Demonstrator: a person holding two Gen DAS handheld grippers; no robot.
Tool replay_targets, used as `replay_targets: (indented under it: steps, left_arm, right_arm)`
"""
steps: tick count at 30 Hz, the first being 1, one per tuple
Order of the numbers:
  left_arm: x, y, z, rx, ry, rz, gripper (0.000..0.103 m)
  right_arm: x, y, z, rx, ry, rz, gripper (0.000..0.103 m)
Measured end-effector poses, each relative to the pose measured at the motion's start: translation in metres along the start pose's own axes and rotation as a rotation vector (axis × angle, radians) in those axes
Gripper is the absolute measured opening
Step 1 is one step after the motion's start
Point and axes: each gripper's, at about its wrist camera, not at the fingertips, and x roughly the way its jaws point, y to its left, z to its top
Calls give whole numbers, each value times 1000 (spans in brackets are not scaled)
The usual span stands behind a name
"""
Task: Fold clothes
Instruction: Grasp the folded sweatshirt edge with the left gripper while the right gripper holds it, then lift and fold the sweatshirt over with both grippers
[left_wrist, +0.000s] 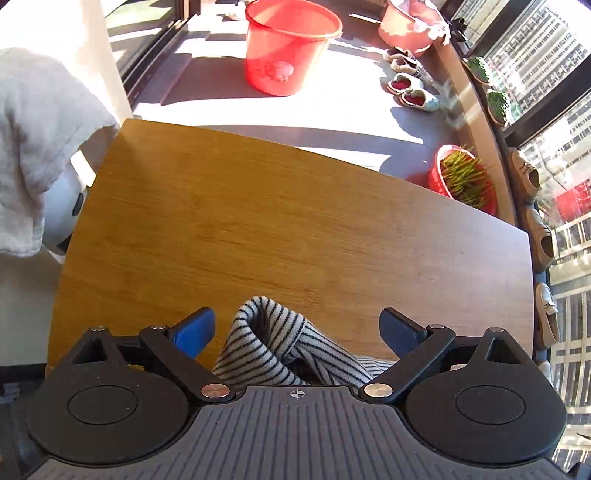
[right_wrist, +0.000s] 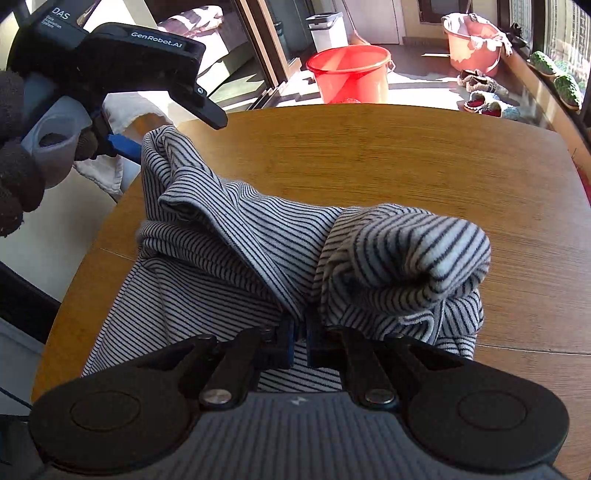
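Note:
A black-and-white striped garment lies bunched on the round wooden table. My right gripper is shut on a fold at its near edge, with a rolled lump of the cloth just to the right. My left gripper points down over the garment's far left corner. Its jaws stand apart, and a raised fold of the striped garment sits between them without touching either pad. In the right wrist view a dark-gloved hand holds the left gripper, and one blue finger sits beside the corner.
On the sunlit floor beyond the table stand a red bucket and a pink basin, with slippers near them. A red pot of grass stands by the table's right edge. A white cloth hangs at the left.

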Motion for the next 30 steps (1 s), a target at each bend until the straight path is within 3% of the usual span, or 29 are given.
replay_targets:
  steps: [1,3,7,10,11,14,18,21,28,30]
  left_arm:
    - [1,-1,-9,12,-19,15,54]
    - [-5,-1,-29,45,-74,29,50]
    - [-21,4,-65,140,-149,17,49]
    - [-23,7,-84,196,-160,-1,50]
    - [-24,8,-89,206,-164,-12,51]
    - [-25,14,-96,223,-175,-39,53]
    - [-23,17,-100,270,-174,-49,54]
    - [-23,19,-102,292,-173,-53,56]
    - [-31,40,-114,238,-145,-90,70]
    - [-44,49,-114,216,-144,-104,70]
  right_arm:
    - [-2,-1,-1,-2,-4,4,6]
    - [-8,-4,1,-16,0,15,6]
    - [-41,-9,18,-3,-24,64,9]
    - [-76,-6,41,-13,-111,90,10]
    - [-83,-2,51,-38,-137,73,11]
    - [-72,6,72,-136,-168,7,30]
    - [-29,11,86,-252,-144,-104,31]
    - [-9,2,91,-232,-90,-174,31]
    - [-16,-13,34,-140,33,-170,31]
    - [-15,-9,17,-151,18,-183,31]
